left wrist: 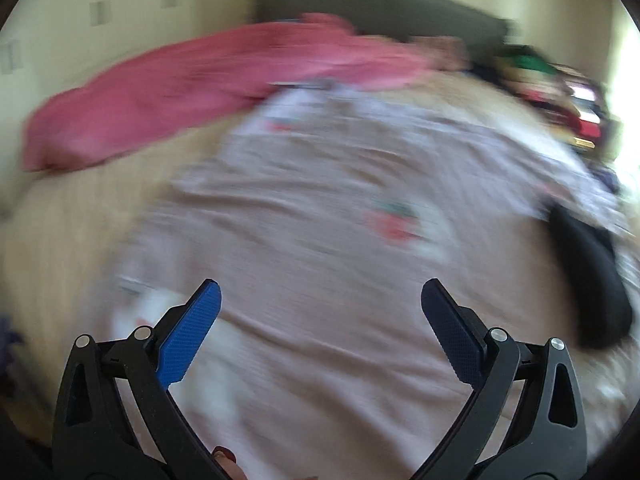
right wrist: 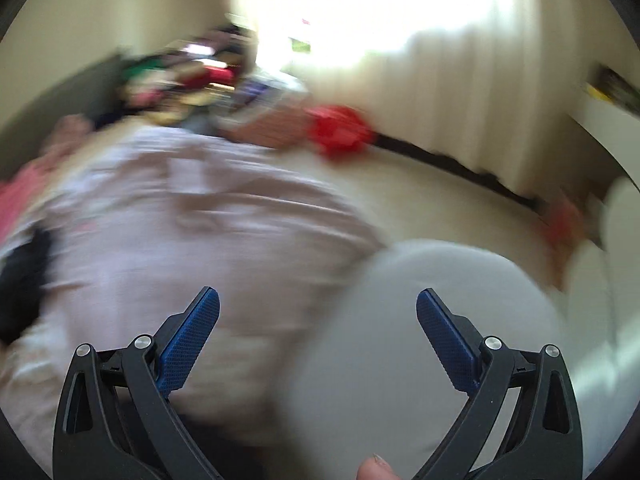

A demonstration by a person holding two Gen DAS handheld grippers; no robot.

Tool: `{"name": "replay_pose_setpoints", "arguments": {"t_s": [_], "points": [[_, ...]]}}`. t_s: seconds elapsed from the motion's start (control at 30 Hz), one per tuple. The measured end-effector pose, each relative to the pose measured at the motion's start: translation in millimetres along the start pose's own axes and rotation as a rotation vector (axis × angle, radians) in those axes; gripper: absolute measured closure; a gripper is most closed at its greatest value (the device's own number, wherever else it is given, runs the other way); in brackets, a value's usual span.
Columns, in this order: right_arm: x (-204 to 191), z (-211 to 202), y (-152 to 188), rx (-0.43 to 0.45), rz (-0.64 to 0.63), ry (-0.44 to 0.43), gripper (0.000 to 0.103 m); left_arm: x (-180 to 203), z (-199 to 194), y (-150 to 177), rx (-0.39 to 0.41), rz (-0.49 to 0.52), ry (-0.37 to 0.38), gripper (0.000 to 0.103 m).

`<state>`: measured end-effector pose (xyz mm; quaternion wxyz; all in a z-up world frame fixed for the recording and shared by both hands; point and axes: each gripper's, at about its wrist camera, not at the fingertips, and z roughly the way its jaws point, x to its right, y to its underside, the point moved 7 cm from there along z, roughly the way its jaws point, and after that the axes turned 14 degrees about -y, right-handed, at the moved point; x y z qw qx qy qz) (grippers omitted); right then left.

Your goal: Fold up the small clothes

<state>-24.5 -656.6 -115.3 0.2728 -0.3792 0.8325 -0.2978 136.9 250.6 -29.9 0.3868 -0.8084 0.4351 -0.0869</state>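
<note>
Plainly, both views are smeared by motion blur, so fine detail is lost. The left tongs stand wide open above a pale pinkish garment that lies spread out on the bed; nothing is between their blue pads. A small red and green print shows on the garment beyond the tongs. Past the garment's far edge a pink cloth lies stretched across the bed, in front of a dark headboard. To the right of the garment a black item rests at its edge, and further back on that side sits a heap of mixed coloured clothes.

The right tongs are likewise spread wide and hold nothing. Below them the same pale pinkish garment fills the left part of the view, while a grey-white rounded shape lies to the right of it, too blurred to identify. The black item sits at the garment's left edge. Beyond the garment a red object and the heap of mixed coloured clothes lie near a bright window with a pale curtain. A fingertip shows at the bottom edge between the tong arms.
</note>
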Motion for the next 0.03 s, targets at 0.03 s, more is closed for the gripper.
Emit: {"name": "replay_pose_setpoints", "arguments": {"t_s": [0.03], "points": [[23.8,11.4,0.7,-0.021,0.038,0.038,0.005,-19.3,15.9,-9.5,-0.011,-0.012,-0.059,0.009]]}}
